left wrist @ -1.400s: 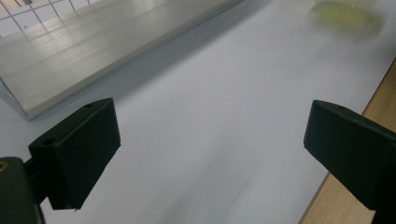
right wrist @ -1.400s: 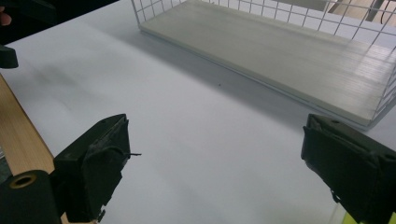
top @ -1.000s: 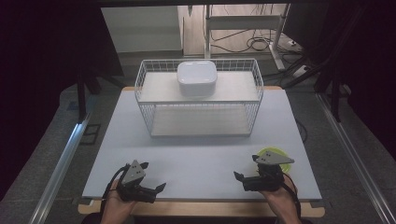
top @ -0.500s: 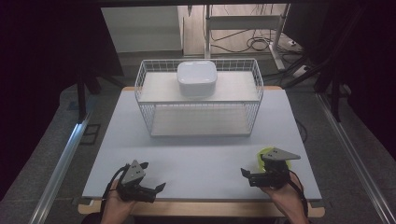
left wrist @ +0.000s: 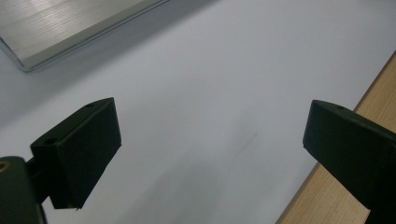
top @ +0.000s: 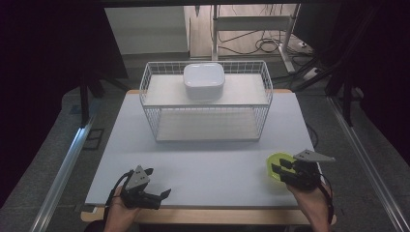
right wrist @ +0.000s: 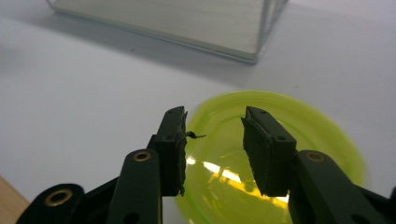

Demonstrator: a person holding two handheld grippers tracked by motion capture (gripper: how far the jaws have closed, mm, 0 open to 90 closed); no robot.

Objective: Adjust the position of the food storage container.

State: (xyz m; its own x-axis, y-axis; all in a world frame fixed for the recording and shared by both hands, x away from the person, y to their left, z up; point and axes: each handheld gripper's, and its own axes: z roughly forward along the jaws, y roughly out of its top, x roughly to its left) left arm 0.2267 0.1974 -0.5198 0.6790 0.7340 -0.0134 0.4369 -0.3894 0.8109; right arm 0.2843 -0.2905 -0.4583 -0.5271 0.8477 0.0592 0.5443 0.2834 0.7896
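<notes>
A yellow-green dish (top: 273, 163) lies on the white table (top: 208, 164) near its front right corner. My right gripper (top: 278, 170) points left at it. In the right gripper view its jaws (right wrist: 212, 116) hover over the dish's (right wrist: 303, 126) near rim. They have just been closing and stand half closed, with a gap and nothing pressed between the pads. At the front left my left gripper (top: 158, 182) rests low over the table. Its jaws (left wrist: 212, 123) are wide open and empty over bare tabletop.
A white wire basket (top: 205, 126) with two shelves stands at the middle back of the table, and a white lidded container (top: 203, 79) sits on its top shelf. The wooden table edge (left wrist: 327, 196) runs close by the left gripper. Cables and dark stands lie behind.
My right gripper has slid to the right, so the dish now lies at its jaw tips instead of under it. Its jaws have narrowed. The left gripper has stayed put.
</notes>
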